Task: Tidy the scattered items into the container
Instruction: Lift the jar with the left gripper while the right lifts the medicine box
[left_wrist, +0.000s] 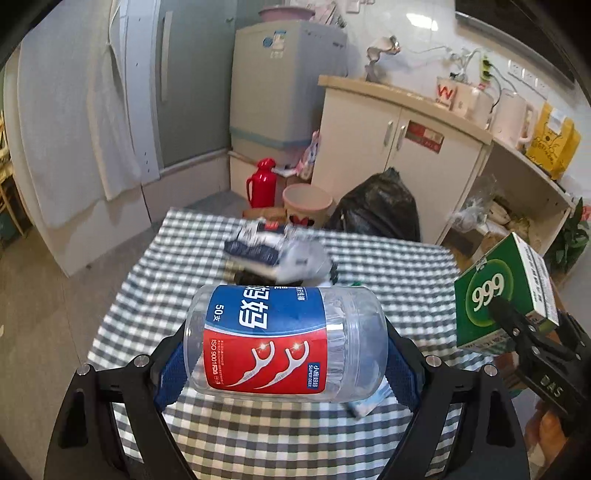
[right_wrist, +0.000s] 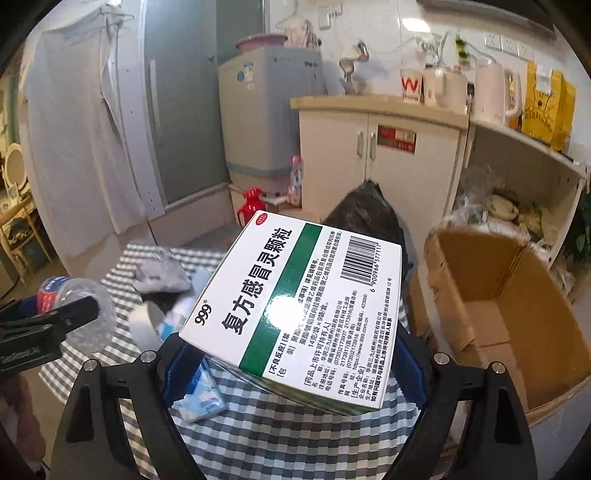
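We see the checkered-cloth counter (left_wrist: 155, 295) in a kitchen. Our left claw (left_wrist: 284, 350) grips the clear plastic floss-pick jar (left_wrist: 284, 339) – our right claw (right_wrist: 295, 354) grips the green-white cardboard medicine box (right_wrist: 295, 302), raised beside the open brown cardboard carton (right_wrist: 509, 295).

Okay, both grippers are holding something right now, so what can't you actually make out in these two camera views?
- Left wrist view: the heap of items on the checked tablecloth is motion-blurred, and the floss-pick jar hides its near edge.
- Right wrist view: the medicine box covers the table's middle; the packet under it shows only partly.
- Cardboard box: its floor is cut off by its near wall and the fisheye edge.
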